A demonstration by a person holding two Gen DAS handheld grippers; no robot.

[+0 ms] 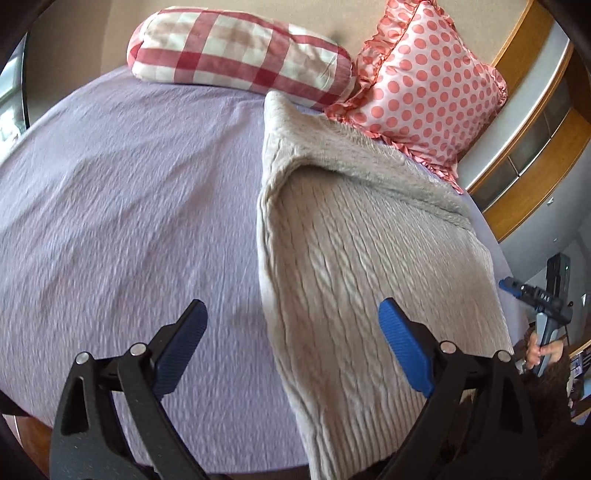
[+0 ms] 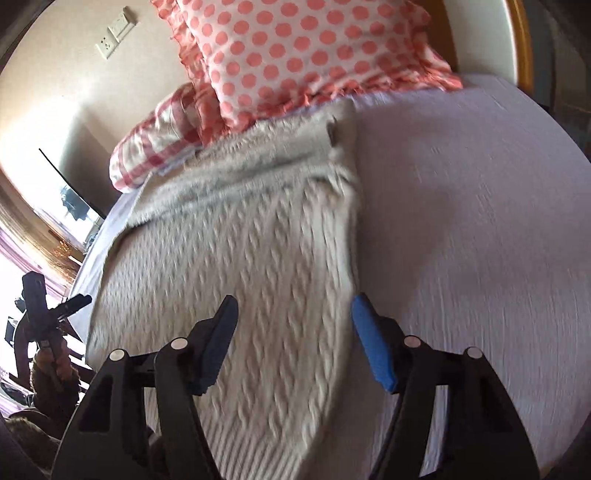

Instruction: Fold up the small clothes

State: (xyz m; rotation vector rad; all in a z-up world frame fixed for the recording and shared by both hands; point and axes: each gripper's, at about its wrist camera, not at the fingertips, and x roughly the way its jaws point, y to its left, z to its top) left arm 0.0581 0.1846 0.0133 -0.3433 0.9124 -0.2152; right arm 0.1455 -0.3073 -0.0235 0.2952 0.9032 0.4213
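Observation:
A beige cable-knit sweater (image 1: 369, 258) lies folded lengthwise on the lilac bedsheet (image 1: 129, 203), its fuzzy far end near the pillows. My left gripper (image 1: 291, 314) is open and empty, hovering above the sweater's left edge near its front end. In the right wrist view the sweater (image 2: 266, 258) runs away from me; my right gripper (image 2: 293, 306) is open and empty above its right edge, its left finger over the knit and its right finger over the sheet (image 2: 480, 221). Each gripper shows in the other's view, the right one (image 1: 532, 295) and the left one (image 2: 55, 306).
A red-checked pillow (image 1: 236, 48) and a pink polka-dot pillow (image 1: 424, 85) lie at the head of the bed against the wall. A wooden headboard (image 1: 535, 147) stands on the right. A wall socket (image 2: 110, 33) and a window (image 2: 22, 221) are at left.

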